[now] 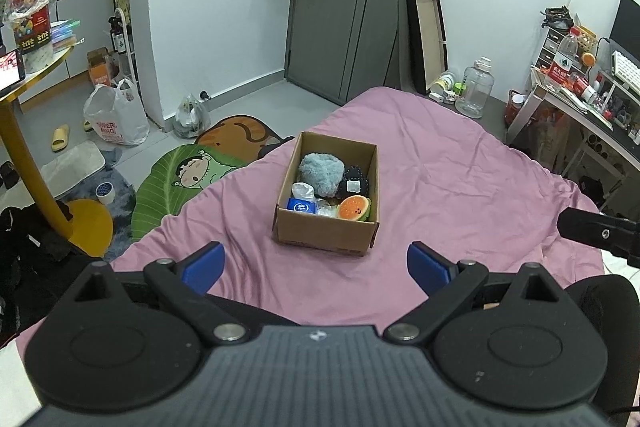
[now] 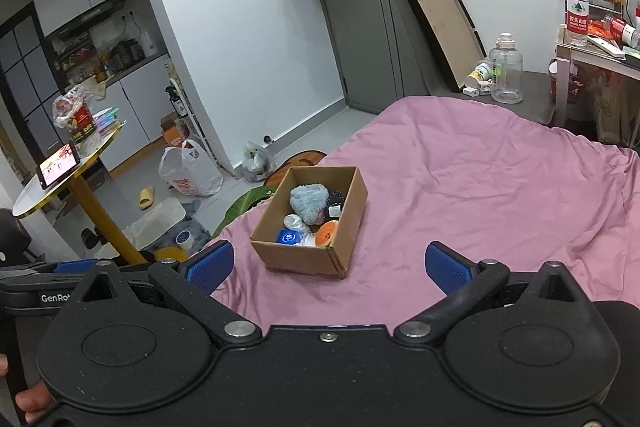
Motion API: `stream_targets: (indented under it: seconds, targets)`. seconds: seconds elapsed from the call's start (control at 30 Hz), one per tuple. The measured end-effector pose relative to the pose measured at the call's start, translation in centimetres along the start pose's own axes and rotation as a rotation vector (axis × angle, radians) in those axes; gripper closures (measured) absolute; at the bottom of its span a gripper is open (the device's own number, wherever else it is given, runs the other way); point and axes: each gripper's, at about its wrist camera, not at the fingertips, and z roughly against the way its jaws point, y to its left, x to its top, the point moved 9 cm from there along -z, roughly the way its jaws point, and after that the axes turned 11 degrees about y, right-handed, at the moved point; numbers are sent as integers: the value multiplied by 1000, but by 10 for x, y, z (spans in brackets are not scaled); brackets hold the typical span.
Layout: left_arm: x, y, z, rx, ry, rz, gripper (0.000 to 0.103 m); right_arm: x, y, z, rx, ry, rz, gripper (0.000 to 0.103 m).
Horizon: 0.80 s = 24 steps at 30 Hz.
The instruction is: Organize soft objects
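We hold both tools back from the cardboard box (image 1: 326,223), which sits on the pink bedspread (image 1: 460,187) just ahead of us. The left gripper (image 1: 314,267) has its blue pads spread wide with nothing between them, and the right gripper (image 2: 330,263) is likewise spread and empty.

Everything soft that we can see is inside the box. A fluffy blue-grey plush (image 1: 321,173) fills the far end, with a dark knobbly item (image 1: 353,181) touching it on its right. At the near end lie a blue tissue packet (image 1: 301,205), crumpled white tissue or plastic (image 1: 303,190) just behind it, and a round orange watermelon-face squishy (image 1: 354,207) in the near right corner.

We judge all of these light and yielding. The plush should compress a lot, so we would pinch deep into its bulk from above. The squishy looks smooth and springy and may pop out of a shallow grip, so we would take it across its middle. The packet is probably slippery film, so its short edges are the better hold. The box itself is stiff but light and could slide on the cloth.

The packet carries a white logo we cannot read. Beyond the box, a white floor bag (image 1: 115,117) reads something like "SUPER MING", and a water bottle (image 2: 577,9) on the desk has a red label with Chinese characters. "GenRob" shows on the left tool's body in the right view.
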Motion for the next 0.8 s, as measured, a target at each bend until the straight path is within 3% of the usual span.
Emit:
stream_targets:
  seconds: [0.8]
  targets:
    - [-2, -6, 4, -10, -3, -22, 6, -6, 8, 3, 20, 14, 30, 0]
